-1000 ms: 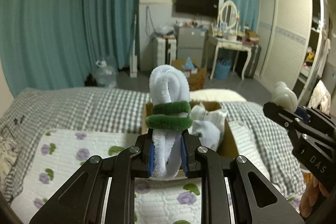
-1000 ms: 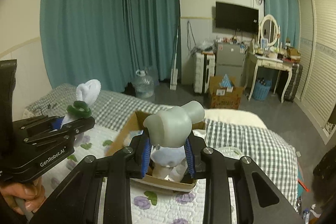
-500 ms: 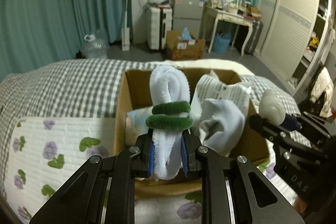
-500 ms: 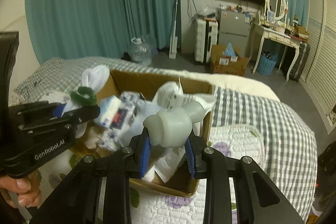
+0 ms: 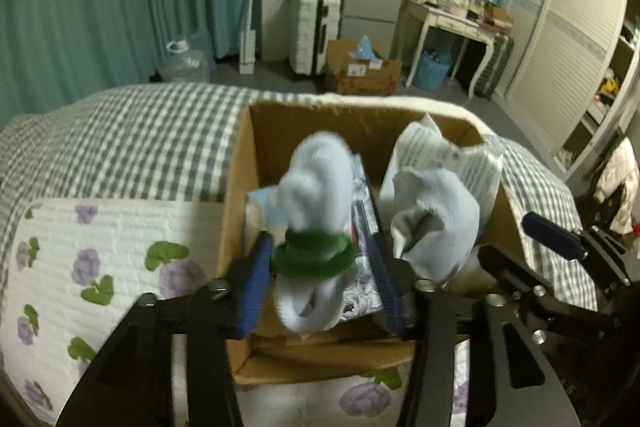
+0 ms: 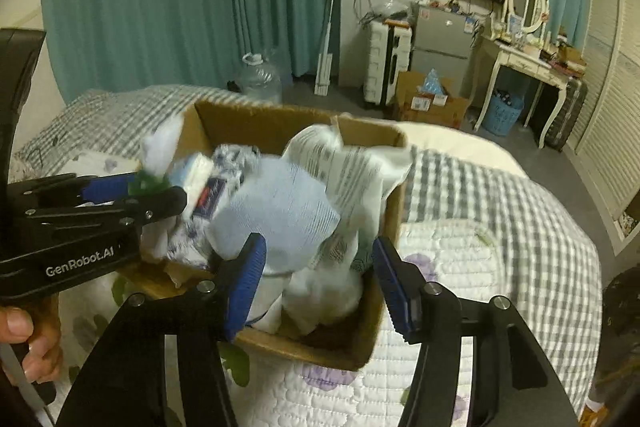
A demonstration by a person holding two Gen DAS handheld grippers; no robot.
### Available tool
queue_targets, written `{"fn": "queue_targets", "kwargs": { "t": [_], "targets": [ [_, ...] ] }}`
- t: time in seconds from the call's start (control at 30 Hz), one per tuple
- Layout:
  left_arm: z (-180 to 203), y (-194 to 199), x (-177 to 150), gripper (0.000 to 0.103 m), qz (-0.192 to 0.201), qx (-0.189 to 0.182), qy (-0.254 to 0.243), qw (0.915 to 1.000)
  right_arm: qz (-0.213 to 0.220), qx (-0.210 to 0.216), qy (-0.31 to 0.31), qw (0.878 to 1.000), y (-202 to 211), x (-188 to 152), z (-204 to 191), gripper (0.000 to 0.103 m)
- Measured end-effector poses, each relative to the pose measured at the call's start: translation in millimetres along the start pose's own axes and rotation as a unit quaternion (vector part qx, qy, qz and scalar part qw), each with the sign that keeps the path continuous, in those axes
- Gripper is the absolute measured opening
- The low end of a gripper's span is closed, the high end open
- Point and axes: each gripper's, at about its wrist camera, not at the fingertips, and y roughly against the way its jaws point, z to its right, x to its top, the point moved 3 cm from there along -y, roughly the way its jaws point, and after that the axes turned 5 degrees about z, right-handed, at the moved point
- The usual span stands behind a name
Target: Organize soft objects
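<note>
From your left wrist view, your left gripper (image 5: 320, 291) had just been opening; its jaws stood apart around the white roll with green bands (image 5: 316, 227), blurred above the cardboard box (image 5: 236, 195).

From your right wrist view, your right gripper (image 6: 320, 287) had likewise just opened, the pale blue sock (image 6: 280, 215) lying between unpressed pads in the box.

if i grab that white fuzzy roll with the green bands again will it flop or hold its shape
Probably floppy: the roll looks like soft looped fleece, bulging above the green bands. Likely light, and the bands should keep it bundled. It may sag where squeezed, so grip near the bands.
</note>
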Motion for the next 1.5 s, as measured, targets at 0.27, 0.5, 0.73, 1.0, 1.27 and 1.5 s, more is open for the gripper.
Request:
{"fn": "queue_targets", "kwargs": {
  "t": [0.27,0.5,0.73,1.0,1.27,1.5],
  "targets": [
    [-1,47,16,0.072,0.039,0.004,-0.003,0.9992,0.049,-0.016,-0.013,0.999,55,22,2,0.056],
    [-2,102,25,0.072,0.083,0.013,-0.011,0.9964,0.099,-0.035,-0.018,0.994,116,38,-2,0.072],
    [-3,171,25,0.1,0.149,0.041,-0.023,0.9877,0.149,-0.049,-0.016,0.988,182,47,-20,0.088],
    [-8,230,8,0.103,0.193,0.069,-0.027,0.9785,0.18,-0.05,-0.03,0.982,248,34,-36,0.097],
    [-13,260,-20,0.103,0.201,0.078,-0.025,0.9761,0.186,-0.052,-0.032,0.981,288,7,-54,0.103],
    [-16,262,-44,0.103,0.192,0.082,-0.033,0.9773,0.179,-0.051,-0.036,0.982,297,-11,-65,0.103]
  ]
}}
